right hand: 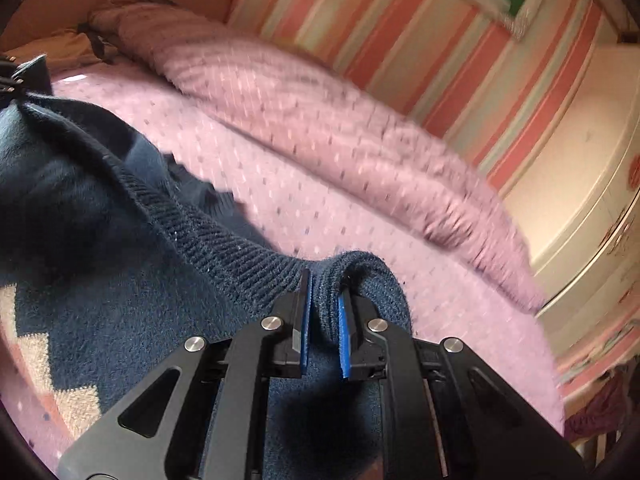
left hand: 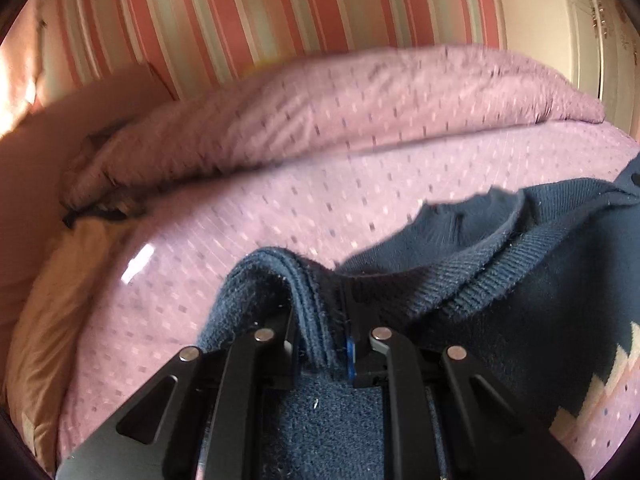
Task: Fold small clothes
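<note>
A small dark blue knitted sweater (left hand: 500, 280) with a ribbed collar and a pale zigzag pattern is held up over a pink bedspread (left hand: 280, 208). My left gripper (left hand: 320, 320) is shut on a bunched shoulder edge of the sweater. My right gripper (right hand: 325, 300) is shut on the other shoulder edge of the sweater (right hand: 120, 240), next to the ribbed collar (right hand: 208, 236). The cloth hangs between the two grippers. The left gripper (right hand: 12, 80) shows at the far left edge of the right wrist view.
A rolled pink duvet (left hand: 340, 112) lies along the far side of the bed under a striped wall (left hand: 280, 8). A tan pillow (left hand: 48, 280) lies at the left. A white cupboard (right hand: 580, 168) stands at the right.
</note>
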Motion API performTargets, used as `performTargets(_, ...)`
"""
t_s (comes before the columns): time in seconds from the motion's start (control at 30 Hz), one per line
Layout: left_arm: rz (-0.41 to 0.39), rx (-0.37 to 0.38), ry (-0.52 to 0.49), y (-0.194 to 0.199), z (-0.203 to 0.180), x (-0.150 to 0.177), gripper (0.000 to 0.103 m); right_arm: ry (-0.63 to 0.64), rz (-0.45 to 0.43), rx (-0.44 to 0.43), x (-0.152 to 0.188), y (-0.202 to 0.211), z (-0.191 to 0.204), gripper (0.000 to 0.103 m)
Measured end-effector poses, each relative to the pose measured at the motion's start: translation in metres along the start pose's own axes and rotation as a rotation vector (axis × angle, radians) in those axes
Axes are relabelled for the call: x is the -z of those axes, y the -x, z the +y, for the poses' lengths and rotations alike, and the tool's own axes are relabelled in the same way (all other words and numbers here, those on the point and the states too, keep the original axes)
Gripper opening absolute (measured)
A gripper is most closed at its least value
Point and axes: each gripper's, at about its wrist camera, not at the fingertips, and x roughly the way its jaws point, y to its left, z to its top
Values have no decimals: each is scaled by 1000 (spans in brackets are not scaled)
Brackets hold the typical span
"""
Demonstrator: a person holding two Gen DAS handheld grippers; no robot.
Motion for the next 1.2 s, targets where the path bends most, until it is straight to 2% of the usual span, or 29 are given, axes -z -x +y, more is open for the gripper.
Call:
performTargets(0.1,82,9,-8,-34,-9,10,16,-7,71,-24,12,-28,14,12)
performTargets(0.17,99,7,-18,-43,-13,18,16,-26,95,-38,17,-35,15,12)
performTargets(0.3,95,37,5,-45,-9,27,21,-69,106,-67,18,-38,9,14)
performTargets(0.4,96,69,35,-42,-4,24,26,-82,85,-96,14,-30,8,24)
performTargets(0.47,85,84,52,-37,-2,23,37,-95,62,-100,11,-25,7,49)
performTargets(0.5,78,89,56,-33,-1,22,41,-100,50,-105,9,-21,6,55)
performTargets(0.53,72,87,55,-30,-2,22,50,-101,43,-109,8,-19,6,61)
performTargets(0.63,58,71,29,-20,-7,22,57,-87,30,-110,5,-11,8,61)
performTargets(0.73,35,32,30,-9,-4,25,84,-89,21,-116,6,-5,7,61)
performTargets(0.8,28,41,51,-3,4,28,84,-95,20,-123,7,-3,7,61)
performTargets(0.97,55,119,119,-3,19,33,84,-122,37,-153,9,-3,5,62)
performTargets(1.1,90,198,133,-14,14,24,85,-165,63,-232,6,-7,4,70)
performTargets(1.2,133,178,98,-29,1,18,86,-156,103,-271,0,-20,9,71)
